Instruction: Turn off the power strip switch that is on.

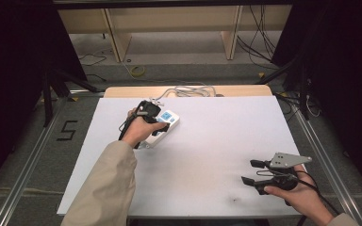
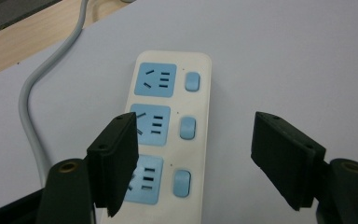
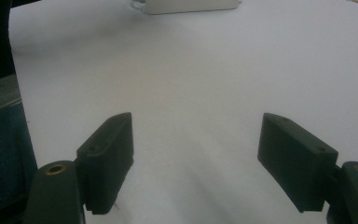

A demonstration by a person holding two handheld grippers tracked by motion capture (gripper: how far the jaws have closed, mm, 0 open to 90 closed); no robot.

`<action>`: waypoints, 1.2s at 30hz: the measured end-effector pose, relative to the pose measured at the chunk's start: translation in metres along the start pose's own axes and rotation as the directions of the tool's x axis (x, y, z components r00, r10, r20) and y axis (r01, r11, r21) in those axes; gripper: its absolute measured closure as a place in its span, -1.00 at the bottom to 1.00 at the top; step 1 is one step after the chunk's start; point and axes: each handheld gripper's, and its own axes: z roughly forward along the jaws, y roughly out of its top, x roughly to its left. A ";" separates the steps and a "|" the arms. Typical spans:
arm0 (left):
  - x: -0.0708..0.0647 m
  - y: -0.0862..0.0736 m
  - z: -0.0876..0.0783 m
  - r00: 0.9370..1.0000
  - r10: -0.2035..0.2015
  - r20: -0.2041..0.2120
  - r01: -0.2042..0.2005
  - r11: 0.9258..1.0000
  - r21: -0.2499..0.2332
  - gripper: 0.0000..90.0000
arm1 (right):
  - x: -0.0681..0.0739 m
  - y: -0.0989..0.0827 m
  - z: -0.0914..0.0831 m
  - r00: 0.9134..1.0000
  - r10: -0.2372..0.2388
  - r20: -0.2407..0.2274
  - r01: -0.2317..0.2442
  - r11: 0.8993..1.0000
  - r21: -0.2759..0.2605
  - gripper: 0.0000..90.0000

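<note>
Left gripper (image 2: 193, 158) – jaws released, hovering above the power strip (image 2: 168, 140), nothing grasped. Right gripper (image 1: 256, 172), also released, sat well apart from the strip. Advice – likely centre jaws across its width before clenching.

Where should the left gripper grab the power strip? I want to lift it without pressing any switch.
Probably across its two long side edges, coming straight down from above. The power strip lies flat on the table, sockets and blue switches facing up, so the narrow body offers plain sides. The left gripper already hangs open over it, jaws wider than the strip, clear of the cord.
</note>
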 end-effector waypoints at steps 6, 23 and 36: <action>-0.008 -0.012 -0.015 0.999 0.043 0.002 -0.043 0.999 -0.009 -0.35 | 0.000 0.000 0.000 1.000 0.003 -0.001 -0.003 1.000 0.001 -0.40; -0.024 -0.043 -0.046 0.995 0.096 0.014 -0.094 0.991 -0.092 -0.40 | 0.000 0.000 0.000 1.000 0.004 0.001 -0.004 1.000 0.000 -0.40; -0.048 -0.084 -0.062 0.997 0.064 0.031 -0.058 0.984 -0.171 -0.45 | 0.000 -0.001 0.000 1.000 0.008 0.006 -0.008 1.000 0.004 -0.40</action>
